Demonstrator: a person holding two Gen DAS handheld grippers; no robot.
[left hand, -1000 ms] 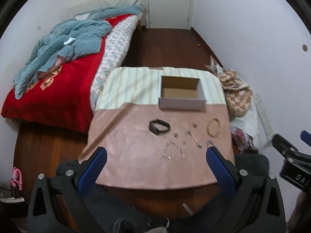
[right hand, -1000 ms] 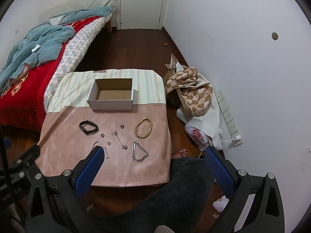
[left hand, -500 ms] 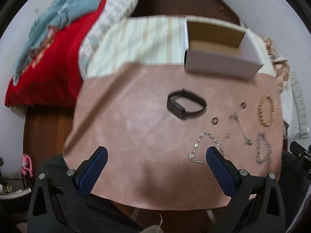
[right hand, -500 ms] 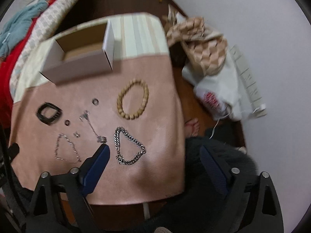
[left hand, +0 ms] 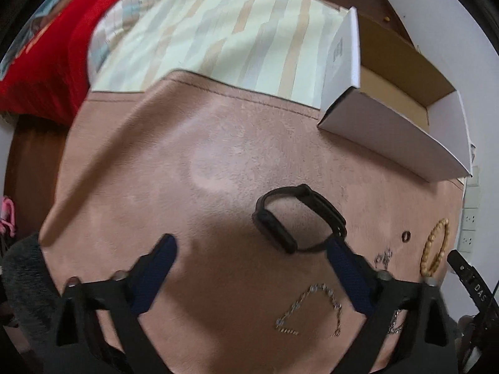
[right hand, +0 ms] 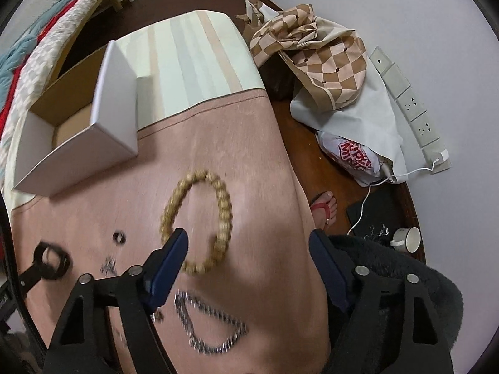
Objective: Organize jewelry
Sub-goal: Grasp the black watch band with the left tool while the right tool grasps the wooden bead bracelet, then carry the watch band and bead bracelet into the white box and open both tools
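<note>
Wooden round-bead bracelet (right hand: 199,221): near table's right edge; light, slippery; grip one side.
Black rubber wristband (left hand: 299,218): mid-table; soft, springy.
Left tool (left hand: 249,249): fingers apart, empty.
Right tool (right hand: 249,243): apart, empty.

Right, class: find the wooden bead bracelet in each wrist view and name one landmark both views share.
Left wrist view: wooden bead bracelet at the far right edge.
Right wrist view: bracelet centre, beside the right gripper.
Shared landmark: open white box.

Box (left hand: 383,131) behind watch band (left hand: 299,218); beads (left hand: 435,246) apparently rightmost.
</note>
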